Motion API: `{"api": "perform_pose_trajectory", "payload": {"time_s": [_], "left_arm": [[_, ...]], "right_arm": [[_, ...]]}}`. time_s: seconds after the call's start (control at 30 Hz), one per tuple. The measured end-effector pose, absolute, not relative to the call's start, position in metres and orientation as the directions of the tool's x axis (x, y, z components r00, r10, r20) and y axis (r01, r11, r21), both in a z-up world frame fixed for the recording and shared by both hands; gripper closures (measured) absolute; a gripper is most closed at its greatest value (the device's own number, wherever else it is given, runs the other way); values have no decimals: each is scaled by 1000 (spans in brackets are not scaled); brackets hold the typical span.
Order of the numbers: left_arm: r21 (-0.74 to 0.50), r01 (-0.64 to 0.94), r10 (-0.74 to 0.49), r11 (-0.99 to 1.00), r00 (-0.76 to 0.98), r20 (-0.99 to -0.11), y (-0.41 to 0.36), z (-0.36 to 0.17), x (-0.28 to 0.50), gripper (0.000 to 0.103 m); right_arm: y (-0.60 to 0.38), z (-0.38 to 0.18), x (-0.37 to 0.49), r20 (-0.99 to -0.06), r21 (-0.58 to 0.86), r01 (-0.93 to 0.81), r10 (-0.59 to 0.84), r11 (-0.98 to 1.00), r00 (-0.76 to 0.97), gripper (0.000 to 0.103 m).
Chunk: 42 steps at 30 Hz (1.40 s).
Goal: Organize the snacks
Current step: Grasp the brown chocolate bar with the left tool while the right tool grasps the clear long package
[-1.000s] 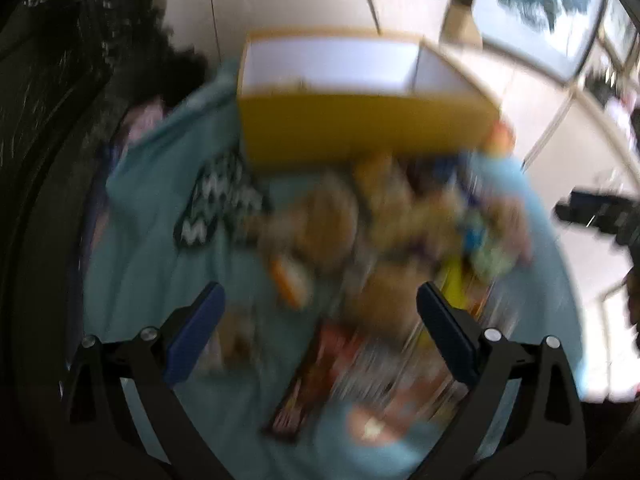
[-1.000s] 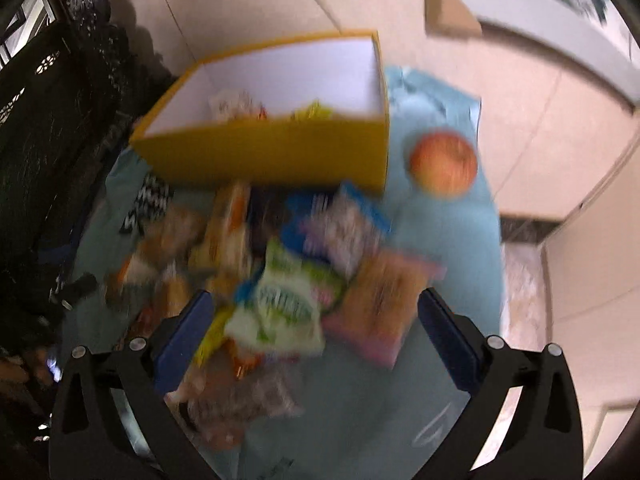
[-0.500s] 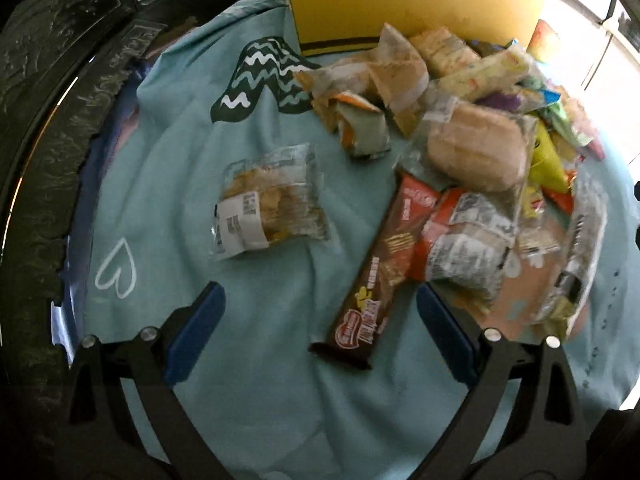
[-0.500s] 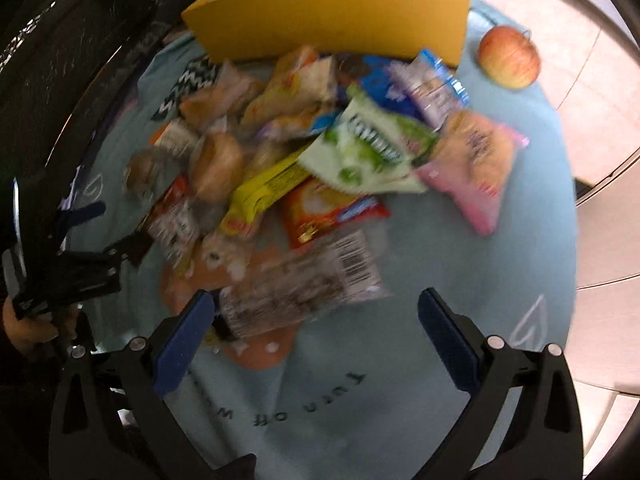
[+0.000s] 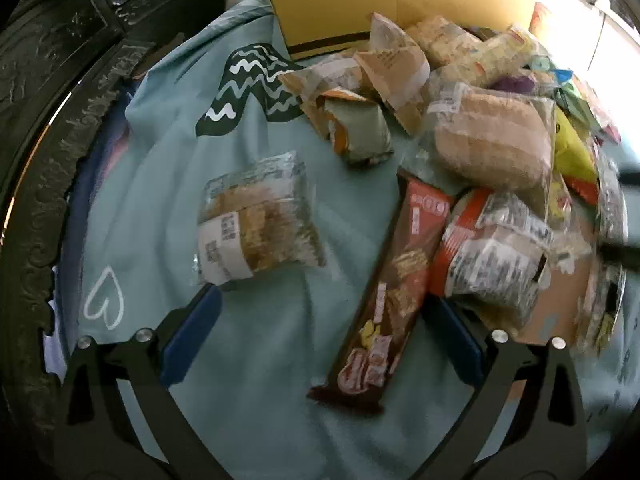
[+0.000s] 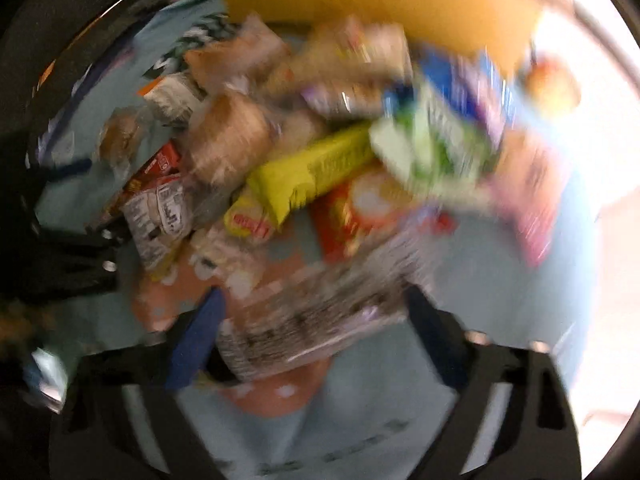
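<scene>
Hovering low over the pale blue cloth point(image 5: 256, 360), the left gripper point(image 5: 320, 336) has its fingers spread wide with nothing between them but bare cloth and the lower end of a long brown and red biscuit pack point(image 5: 390, 292), which lies tilted, its top leaning toward the heap of snacks; the right pad sits just beside that pack without clearly touching it. A clear packet of crackers point(image 5: 256, 220) lies alone on the cloth just beyond the left pad, apart from the heap. The yellow box point(image 5: 400, 0) stands at the far edge of the cloth, with the heap spread in front of it: a wrapped bun point(image 5: 492, 140), a red packet with a white label point(image 5: 492, 256) touching the biscuit pack, and crumpled paper wrappers point(image 5: 384, 60) close to the box wall. The right wrist view is badly blurred (details are hard to read), yet the right gripper point(image 6: 316, 336) also shows wide-set fingers, with a clear printed packet point(image 6: 316, 320) lying between them; whether they touch it I cannot tell. Behind it lie a yellow bar point(image 6: 308, 168) and a green and white bag point(image 6: 436, 144)
</scene>
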<state>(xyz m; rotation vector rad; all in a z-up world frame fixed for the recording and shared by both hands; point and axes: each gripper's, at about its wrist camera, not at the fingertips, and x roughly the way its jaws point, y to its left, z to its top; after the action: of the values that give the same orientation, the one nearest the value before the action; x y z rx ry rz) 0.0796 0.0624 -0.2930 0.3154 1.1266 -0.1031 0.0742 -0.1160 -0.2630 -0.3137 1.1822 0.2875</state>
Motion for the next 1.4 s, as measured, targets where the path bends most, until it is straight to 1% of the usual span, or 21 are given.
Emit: {"api": "perform_pose_trajectory", "payload": {"time_s": [0.1, 0.13, 0.2, 0.23, 0.27, 0.3, 0.37, 0.5, 0.63, 0.8, 0.83, 0.87, 0.9, 0.93, 0.97, 1.0, 1.03, 1.07, 1.17, 1.33, 1.4], "left_arm": [[205, 226, 96, 952, 416, -904, 65, -291, 79, 6], [196, 222, 91, 955, 409, -908, 67, -291, 78, 13], [159, 221, 60, 962, 395, -917, 70, -289, 78, 30], [126, 231, 28, 965, 387, -922, 70, -287, 77, 51], [101, 250, -2, 963, 380, -925, 68, -287, 77, 66], [110, 267, -1, 957, 382, -924, 64, -286, 76, 68], [122, 293, -1, 948, 386, -922, 57, -286, 75, 73], [94, 301, -27, 949, 374, -927, 58, -286, 76, 75], [32, 277, -69, 960, 346, -936, 65, -287, 78, 78], [-25, 240, -105, 971, 327, -939, 75, -288, 82, 76], [-43, 234, -120, 971, 323, -939, 76, -288, 83, 71], [-84, 235, -157, 968, 313, -937, 77, -288, 84, 56], [-110, 241, -182, 964, 304, -935, 77, -289, 85, 52], [-95, 253, -173, 963, 307, -936, 76, -289, 86, 51], [-80, 262, -162, 962, 310, -937, 74, -290, 85, 52], [-69, 267, -154, 961, 315, -936, 74, -290, 84, 54], [-51, 260, -137, 964, 323, -936, 75, -290, 84, 75], [-49, 246, -130, 968, 325, -937, 79, -290, 85, 79], [-129, 216, -192, 968, 303, -934, 91, -288, 89, 79], [-100, 233, -172, 967, 312, -934, 87, -291, 92, 78], [-22, 279, -119, 960, 337, -934, 73, -292, 92, 59]], "right_arm": [[-126, -278, 73, -958, -154, -452, -21, 879, 285, 50], [-133, -281, 73, -961, -161, -444, -37, 881, 275, 51], [-157, -284, 74, -967, -128, -372, -32, 919, 251, 51], [-166, -284, 75, -972, -99, -325, -22, 941, 232, 51], [-173, -284, 76, -978, -48, -275, 10, 960, 206, 50], [-181, -281, 77, -981, 43, -212, 82, 976, 177, 47], [-186, -275, 75, -974, 120, -165, 148, 979, 169, 30], [-171, -250, 63, -943, 131, -334, 221, 933, 247, 29], [-145, -245, 32, -934, -29, -663, 216, 748, 284, 29], [-131, -264, 12, -929, -211, -834, 162, 510, 334, 29], [-126, -274, 12, -940, -196, -852, 154, 485, 304, 27], [-122, -284, 13, -950, -201, -854, 118, 480, 290, 27], [-122, -291, 21, -963, -166, -837, 96, 521, 251, 26], [-126, -291, 33, -974, -95, -815, 114, 572, 194, 39], [-128, -291, 41, -979, -42, -788, 131, 614, 154, 45], [-129, -288, 44, -977, -39, -772, 139, 635, 163, 66], [-131, -284, 44, -972, -47, -761, 146, 647, 184, 68], [-132, -281, 44, -969, -42, -752, 157, 658, 191, 68], [-145, -274, 38, -963, 59, -711, 228, 701, 145, 69], [-177, -270, 40, -948, 158, -629, 294, 761, 118, 68], [-179, -271, 42, -953, 139, -629, 276, 765, 125, 67]]}}
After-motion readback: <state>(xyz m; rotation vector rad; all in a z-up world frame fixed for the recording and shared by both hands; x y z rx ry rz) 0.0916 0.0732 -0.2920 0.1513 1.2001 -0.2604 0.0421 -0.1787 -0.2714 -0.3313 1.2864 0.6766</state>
